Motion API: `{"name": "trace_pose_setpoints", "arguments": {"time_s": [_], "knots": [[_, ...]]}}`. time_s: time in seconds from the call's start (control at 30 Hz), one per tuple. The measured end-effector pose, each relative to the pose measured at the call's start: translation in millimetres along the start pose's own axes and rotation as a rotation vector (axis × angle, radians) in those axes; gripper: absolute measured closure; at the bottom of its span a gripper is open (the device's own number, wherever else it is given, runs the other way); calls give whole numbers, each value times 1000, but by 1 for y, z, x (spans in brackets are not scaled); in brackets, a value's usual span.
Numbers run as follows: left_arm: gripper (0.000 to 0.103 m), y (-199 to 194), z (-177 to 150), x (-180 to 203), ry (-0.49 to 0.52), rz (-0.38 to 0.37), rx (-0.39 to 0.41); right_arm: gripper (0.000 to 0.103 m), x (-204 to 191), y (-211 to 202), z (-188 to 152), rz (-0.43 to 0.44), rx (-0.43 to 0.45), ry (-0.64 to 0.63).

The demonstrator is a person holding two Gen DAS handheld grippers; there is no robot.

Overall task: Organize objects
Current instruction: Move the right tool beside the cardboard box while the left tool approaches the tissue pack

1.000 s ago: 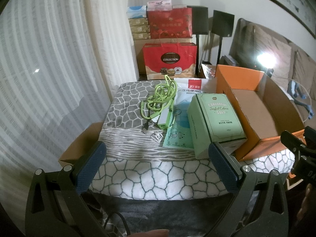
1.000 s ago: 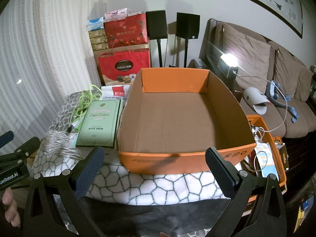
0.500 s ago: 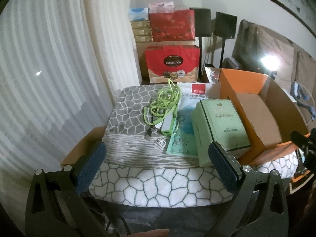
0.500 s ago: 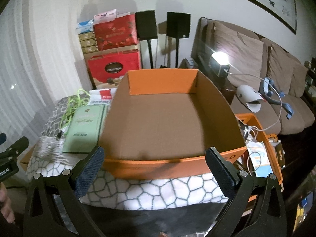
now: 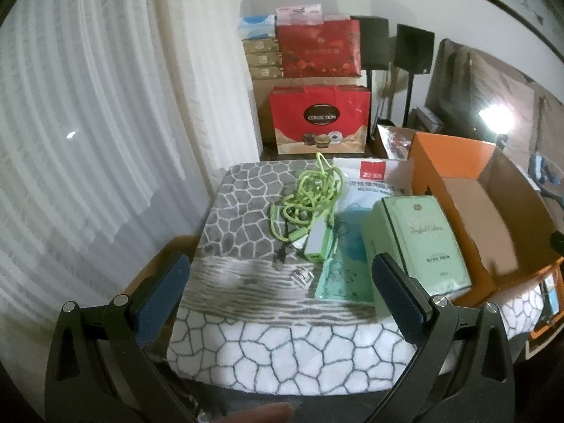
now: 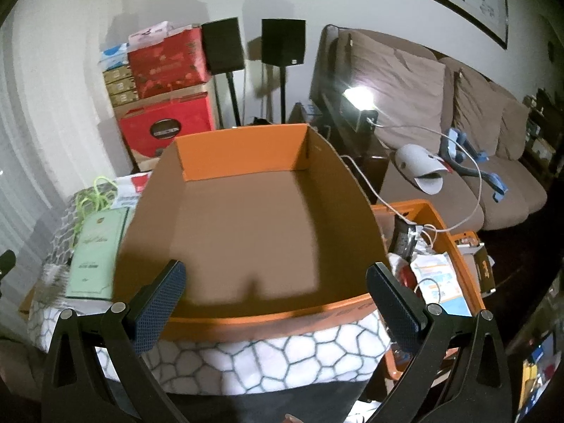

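Two grippers hang over the near edge of a table draped in a grey-and-white pebble-print cloth, and both have their jaws spread wide with nothing between them. The left gripper faces the clutter; the right gripper faces the orange cardboard box, whose brown floor is bare.

Taking that orange box as the marker: a pale green carton lies flat right against its left wall. Left of the carton, and partly under it, is a mint-and-white mask packet. On the packet's left edge rests a small green-and-grey charger block, with a tangle of lime-green cable piled behind it. A little white plug piece sits on the cloth just in front of the charger. Behind the table stand red gift bags. To the orange box's right, lower down, is an orange crate of odds and ends, with a brown sofa beyond.
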State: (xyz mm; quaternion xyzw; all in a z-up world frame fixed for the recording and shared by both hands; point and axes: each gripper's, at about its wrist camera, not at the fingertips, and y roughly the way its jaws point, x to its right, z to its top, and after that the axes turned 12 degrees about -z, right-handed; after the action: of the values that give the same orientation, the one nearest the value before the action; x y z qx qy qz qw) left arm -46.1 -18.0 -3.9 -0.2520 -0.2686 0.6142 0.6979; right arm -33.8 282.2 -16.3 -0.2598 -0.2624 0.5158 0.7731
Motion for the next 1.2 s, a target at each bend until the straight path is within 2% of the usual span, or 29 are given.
{"name": "trace_pose_setpoints", "arguments": {"time_s": [0.47, 0.83, 1.0, 1.07, 1.1, 1.17, 1.2], "knots": [[0, 33, 16, -25, -49, -45, -39, 0, 37, 37, 18, -37, -40, 27], [0, 60, 21, -17, -36, -174, -117, 2, 69, 80, 32, 10, -121, 25], [0, 71, 24, -7, -41, -277, -168, 18, 79, 97, 34, 46, -180, 17], [0, 78, 25, -3, -44, -312, -194, 36, 81, 106, 33, 73, -217, 8], [0, 81, 25, -2, -47, -324, -205, 41, 82, 110, 31, 85, -237, 5], [0, 87, 26, 1, -53, -350, -231, 63, 84, 117, 30, 105, -267, 0], [0, 92, 25, 3, -57, -367, -246, 68, 85, 120, 28, 114, -281, -2]]}}
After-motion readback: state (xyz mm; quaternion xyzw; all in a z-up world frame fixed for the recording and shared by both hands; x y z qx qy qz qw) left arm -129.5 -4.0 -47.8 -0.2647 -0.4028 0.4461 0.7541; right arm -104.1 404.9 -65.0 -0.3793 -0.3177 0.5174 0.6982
